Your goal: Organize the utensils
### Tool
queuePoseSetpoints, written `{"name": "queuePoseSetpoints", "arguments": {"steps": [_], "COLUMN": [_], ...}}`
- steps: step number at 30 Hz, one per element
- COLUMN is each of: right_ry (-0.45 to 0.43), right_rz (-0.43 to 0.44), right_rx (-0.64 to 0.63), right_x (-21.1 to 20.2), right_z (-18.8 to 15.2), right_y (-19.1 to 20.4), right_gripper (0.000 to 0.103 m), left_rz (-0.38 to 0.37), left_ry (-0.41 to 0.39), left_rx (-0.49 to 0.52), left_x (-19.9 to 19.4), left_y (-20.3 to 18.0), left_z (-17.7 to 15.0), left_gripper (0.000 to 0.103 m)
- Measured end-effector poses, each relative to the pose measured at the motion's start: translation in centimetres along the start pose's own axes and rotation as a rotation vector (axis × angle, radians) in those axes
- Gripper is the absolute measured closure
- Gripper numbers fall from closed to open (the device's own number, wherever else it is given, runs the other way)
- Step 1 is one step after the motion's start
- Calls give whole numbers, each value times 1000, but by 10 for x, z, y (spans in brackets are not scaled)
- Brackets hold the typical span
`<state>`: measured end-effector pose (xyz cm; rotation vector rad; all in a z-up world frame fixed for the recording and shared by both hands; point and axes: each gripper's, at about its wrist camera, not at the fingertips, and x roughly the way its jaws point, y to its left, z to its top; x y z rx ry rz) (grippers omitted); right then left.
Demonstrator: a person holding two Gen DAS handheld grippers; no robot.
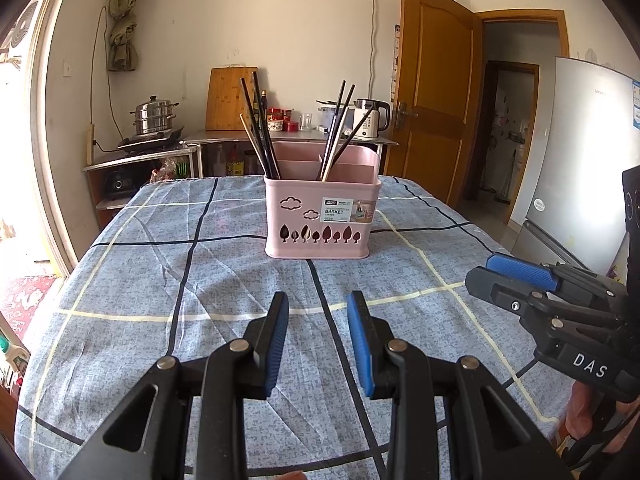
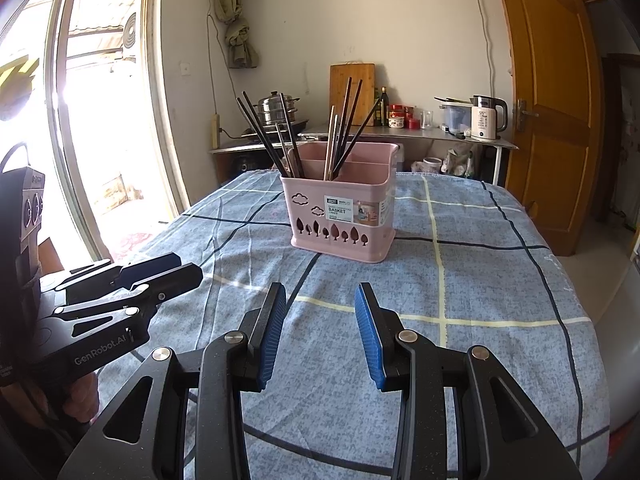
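A pink utensil basket (image 1: 320, 216) stands upright on the blue checked tablecloth (image 1: 224, 280), also in the right wrist view (image 2: 340, 216). Dark and pale chopsticks (image 1: 260, 128) lean in its left compartment, and more chopsticks (image 1: 338, 132) lean in the middle one; they also show in the right wrist view (image 2: 340, 128). My left gripper (image 1: 318, 304) is open and empty, low over the cloth in front of the basket. My right gripper (image 2: 320, 296) is open and empty beside it, to the right. Each gripper shows in the other's view, the right one (image 1: 492, 268) and the left one (image 2: 180, 268).
Behind the table a metal counter (image 1: 288, 136) holds a steamer pot (image 1: 154, 118), cutting board (image 1: 230, 98), jars and a kettle (image 1: 372, 118). A wooden door (image 1: 436, 92) and a fridge (image 1: 580, 160) stand to the right, a bright doorway (image 2: 92, 120) to the left.
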<state>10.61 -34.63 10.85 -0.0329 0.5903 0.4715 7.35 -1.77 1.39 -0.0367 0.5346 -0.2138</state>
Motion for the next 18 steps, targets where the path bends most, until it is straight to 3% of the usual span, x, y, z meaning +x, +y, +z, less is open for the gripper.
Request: {"name": "queuePoseSetpoints", "arguments": {"steps": [18], "right_ry": [2], "right_rz": [1], "right_rx": [0], "right_x": [0], "right_z": [0], "right_y": [0], "right_gripper": [66], "left_rz": [-10], "left_ry": [-8], "left_rx": [16], "left_x": [0], "left_y": [-3], "left_z": [-2], "left_gripper": [71]}}
